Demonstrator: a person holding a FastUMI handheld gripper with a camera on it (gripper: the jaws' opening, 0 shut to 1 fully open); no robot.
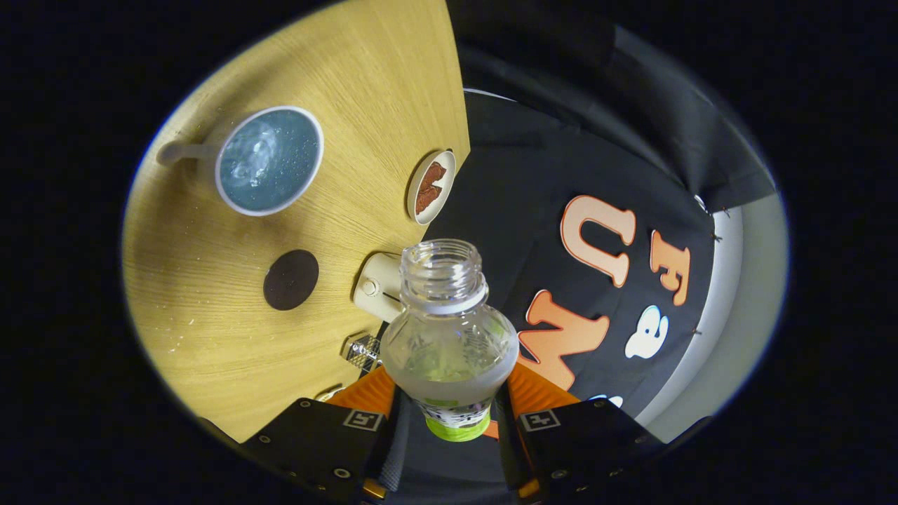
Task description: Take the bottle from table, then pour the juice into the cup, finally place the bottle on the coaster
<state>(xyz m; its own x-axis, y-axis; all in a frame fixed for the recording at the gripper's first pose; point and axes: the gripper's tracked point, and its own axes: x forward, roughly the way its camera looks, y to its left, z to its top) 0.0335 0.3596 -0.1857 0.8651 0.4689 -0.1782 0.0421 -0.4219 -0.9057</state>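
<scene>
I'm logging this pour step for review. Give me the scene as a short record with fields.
gripper: gripper shut on the bottle
bottle: bottle uncapped, clear, held between the fingers, mouth pointing ahead
cup: cup on the table, holding bluish liquid, handle away from the bottle
coaster: coaster dark, round, bare, between cup and fingers
table: table wooden
other: small dish near the table's edge

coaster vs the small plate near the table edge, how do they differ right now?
The coaster is a dark, flat, plain disc; the small plate is pale with a raised rim. The coaster lies bare, the plate carries a reddish-brown piece. The coaster sits nearer the cup, the plate at the table edge, beyond the bottle clamped by the gripper. Both are round and rest on the wood.
</scene>
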